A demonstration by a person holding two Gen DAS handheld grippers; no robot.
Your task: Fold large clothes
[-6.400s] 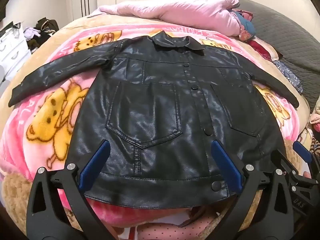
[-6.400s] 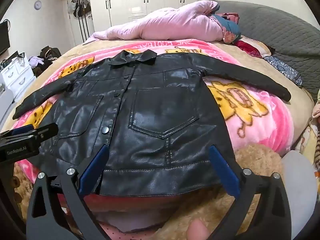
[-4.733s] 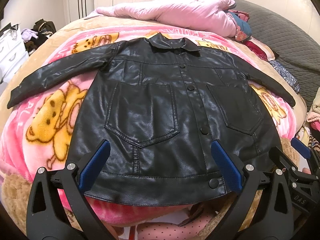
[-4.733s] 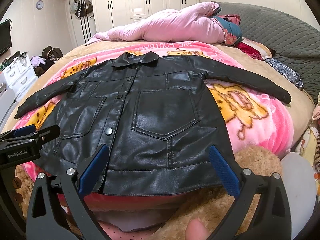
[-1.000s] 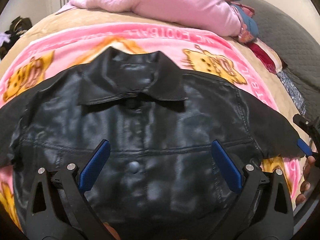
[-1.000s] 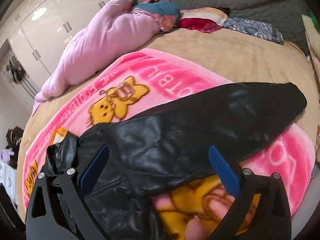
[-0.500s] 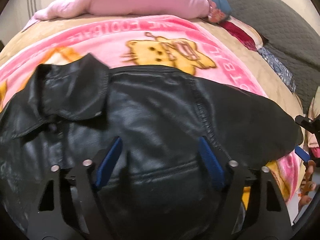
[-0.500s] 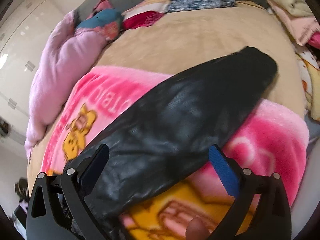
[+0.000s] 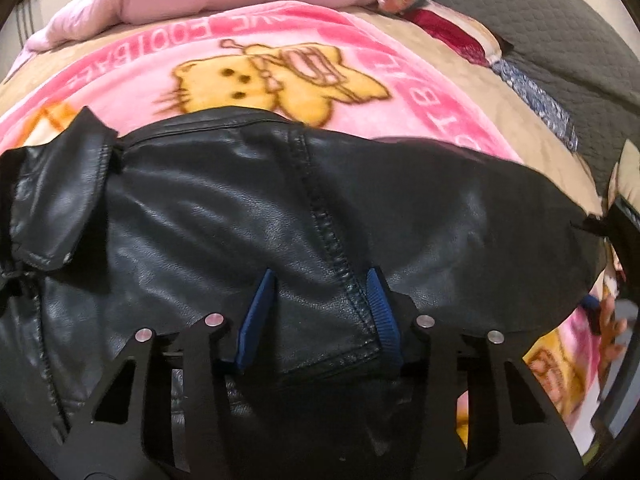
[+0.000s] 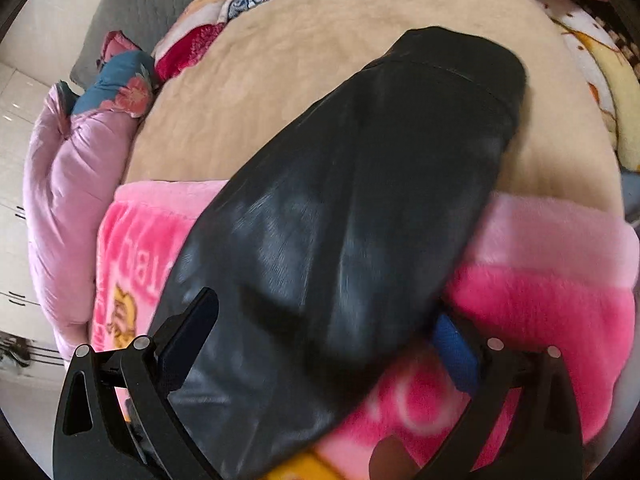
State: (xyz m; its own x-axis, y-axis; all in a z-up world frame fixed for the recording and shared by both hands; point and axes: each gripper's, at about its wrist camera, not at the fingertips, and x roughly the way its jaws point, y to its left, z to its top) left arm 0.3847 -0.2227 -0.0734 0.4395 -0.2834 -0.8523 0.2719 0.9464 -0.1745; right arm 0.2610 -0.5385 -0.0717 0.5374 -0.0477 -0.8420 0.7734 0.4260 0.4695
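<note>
Left wrist view: the left tool [image 9: 320, 316] has just been closing, and its blue pads now sit on either side of a ridge of black leather at the shoulder seam [image 9: 328, 240] of the jacket [image 9: 200, 220] — narrowed about halfway, flanking the leather, though whether the pads already pinch it I cannot tell. A second ago it stood wide over the collar [image 9: 60, 200]; now the collar lies off to the picture's left and the sleeve runs away to the right, where the other tool's tip and a hand [image 9: 612, 332] show at the frame edge by the cuff end. Right wrist view: the right tool [image 10: 328, 340] is spread wide, one finger at each edge of the sleeve [image 10: 360, 200], the leather lying between them but not gripped; the cuff [image 10: 460, 64] points away over the tan bed [image 10: 280, 80]. A second back this tool looked across the whole sleeve from farther off — it has since dropped in close over the sleeve, well short of the cuff. The jacket itself lies flat, front up, on the pink blanket [image 9: 280, 32] on the bed, not yet folded anywhere. By my reading both tools have gone from the hem to the right sleeve, so the first fold is about to start: shoulder held, sleeve brought in across the chest.
</note>
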